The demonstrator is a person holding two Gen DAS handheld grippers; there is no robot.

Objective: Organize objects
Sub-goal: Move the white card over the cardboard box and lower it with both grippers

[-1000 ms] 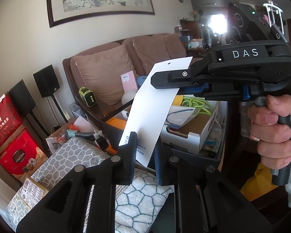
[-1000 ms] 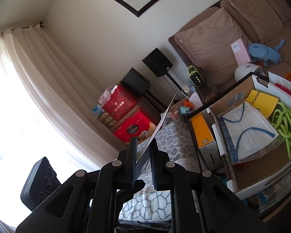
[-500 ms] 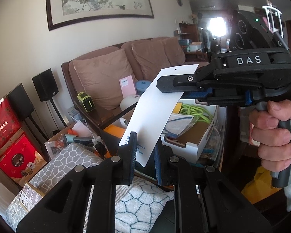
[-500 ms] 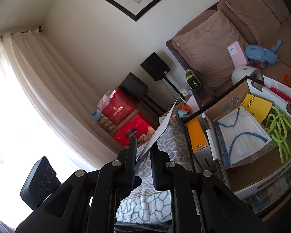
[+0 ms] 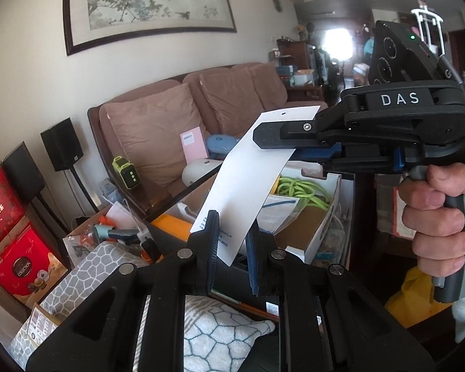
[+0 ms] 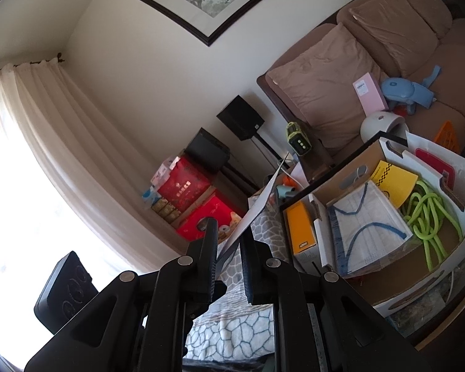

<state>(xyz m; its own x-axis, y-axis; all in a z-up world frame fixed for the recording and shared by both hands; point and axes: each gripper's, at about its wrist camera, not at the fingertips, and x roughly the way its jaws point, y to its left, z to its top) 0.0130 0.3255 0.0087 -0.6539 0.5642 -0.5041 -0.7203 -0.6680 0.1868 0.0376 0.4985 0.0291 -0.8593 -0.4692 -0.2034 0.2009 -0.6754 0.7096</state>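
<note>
A card hangs in the air between 2 grippers. The left gripper holds its bottom end at 6 o'clock. The right gripper holds its top end, coming in from 3 o'clock. Behind the card sits an open box. In the box lie a rope and a pack of masks, the rope toward 3 o'clock of the masks. A sofa stands behind the box. At 9 o'clock of the sofa stand 2 speakers.
</note>
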